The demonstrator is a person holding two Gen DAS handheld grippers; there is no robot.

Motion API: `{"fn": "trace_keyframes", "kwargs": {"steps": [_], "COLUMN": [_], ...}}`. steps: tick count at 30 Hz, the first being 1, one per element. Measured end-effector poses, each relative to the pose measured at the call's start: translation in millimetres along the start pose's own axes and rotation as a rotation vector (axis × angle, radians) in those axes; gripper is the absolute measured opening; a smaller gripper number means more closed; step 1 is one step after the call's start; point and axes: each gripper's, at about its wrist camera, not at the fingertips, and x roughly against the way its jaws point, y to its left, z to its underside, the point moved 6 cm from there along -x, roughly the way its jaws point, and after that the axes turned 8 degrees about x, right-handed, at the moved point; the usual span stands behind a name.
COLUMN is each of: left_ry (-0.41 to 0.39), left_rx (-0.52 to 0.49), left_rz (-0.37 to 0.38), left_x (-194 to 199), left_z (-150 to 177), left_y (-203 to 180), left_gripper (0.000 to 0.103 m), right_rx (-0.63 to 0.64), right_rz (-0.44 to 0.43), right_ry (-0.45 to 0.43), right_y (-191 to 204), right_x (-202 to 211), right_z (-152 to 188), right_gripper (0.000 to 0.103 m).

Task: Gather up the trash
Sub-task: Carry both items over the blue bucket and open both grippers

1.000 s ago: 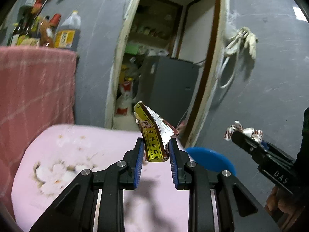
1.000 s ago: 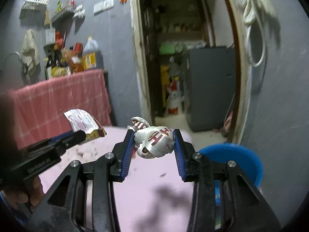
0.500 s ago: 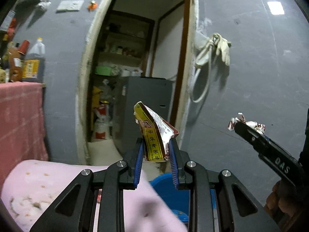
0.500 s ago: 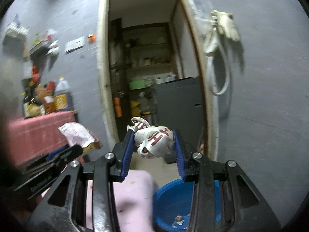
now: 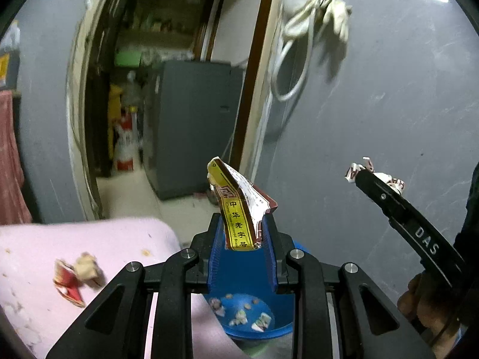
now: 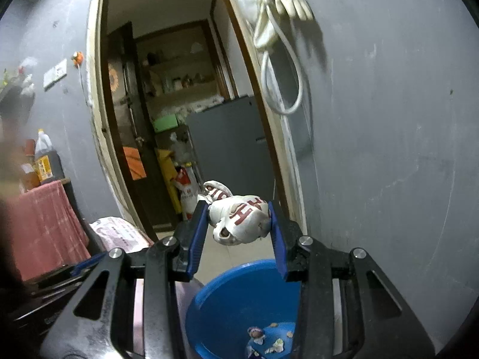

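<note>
My left gripper (image 5: 243, 236) is shut on a yellow and brown snack wrapper (image 5: 239, 209), held above a blue bin (image 5: 248, 314) that has several bits of trash in its bottom. My right gripper (image 6: 238, 218) is shut on a crumpled white wrapper with red letters (image 6: 242, 220), held above the same blue bin (image 6: 239, 302). The right gripper also shows at the right of the left wrist view (image 5: 374, 179). The snack wrapper shows at the left of the right wrist view (image 6: 115, 233).
A pink table top (image 5: 89, 254) beside the bin carries a red and tan scrap (image 5: 74, 278). An open doorway (image 6: 179, 119) with a grey cabinet (image 5: 191, 125) lies behind. A grey wall (image 6: 389, 149) is on the right. A pink cloth-covered counter with bottles (image 6: 42, 209) is at left.
Both grippers have swung right from over the pink table to above the blue bin, each still holding its wrapper. The bin's inside has come into view.
</note>
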Motion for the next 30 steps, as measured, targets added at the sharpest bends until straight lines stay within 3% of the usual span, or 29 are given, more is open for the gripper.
{"fn": "trace_keyframes", "kwargs": {"steps": [15,30], "left_ry": [0.258,0.384], "left_rx": [0.067,0.111], "left_rz": [-0.063,-0.117], "left_x": [-72,-91], "left_z": [43,68], "left_y": [22,40], "left_gripper": [0.023,0.026], "right_rx": [-0.044,-0.075], "right_rz": [-0.018,-0.022], "right_ry": [0.208,0.288], "right_y": [-13,-17], "right_x": [-61,-73], "right_z": [66,84], "right_gripper": [0.039,0.04]}}
